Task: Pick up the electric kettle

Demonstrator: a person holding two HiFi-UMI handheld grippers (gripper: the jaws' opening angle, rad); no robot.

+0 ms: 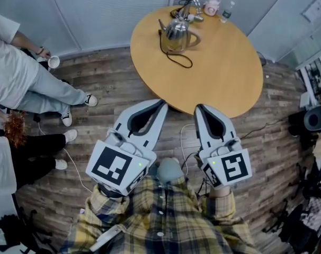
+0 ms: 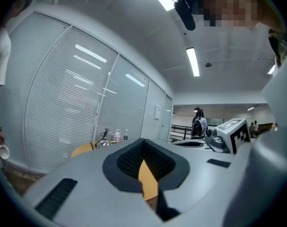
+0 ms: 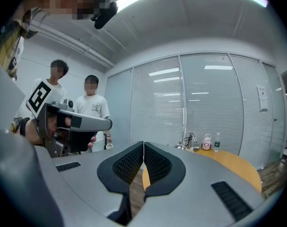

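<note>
The electric kettle point(image 1: 177, 32), shiny steel with a curved handle and a black cord trailing off it, stands at the far side of the round wooden table point(image 1: 224, 73). My left gripper point(image 1: 163, 103) and right gripper point(image 1: 198, 108) are side by side at the table's near edge, well short of the kettle. Both point level toward it, tips together, with nothing held. In the left gripper view the kettle point(image 2: 105, 138) is small and far off beyond the shut tips point(image 2: 143, 141). In the right gripper view the kettle point(image 3: 189, 141) is likewise distant past the shut tips point(image 3: 143, 144).
A pink cup point(image 1: 212, 5) and a small bottle point(image 1: 227, 10) stand behind the kettle. People are at the left, one holding a white cup point(image 1: 53, 62). Dark equipment point(image 1: 315, 118) and cables lie on the wood floor at the right. Blinds-covered glass walls stand behind the table.
</note>
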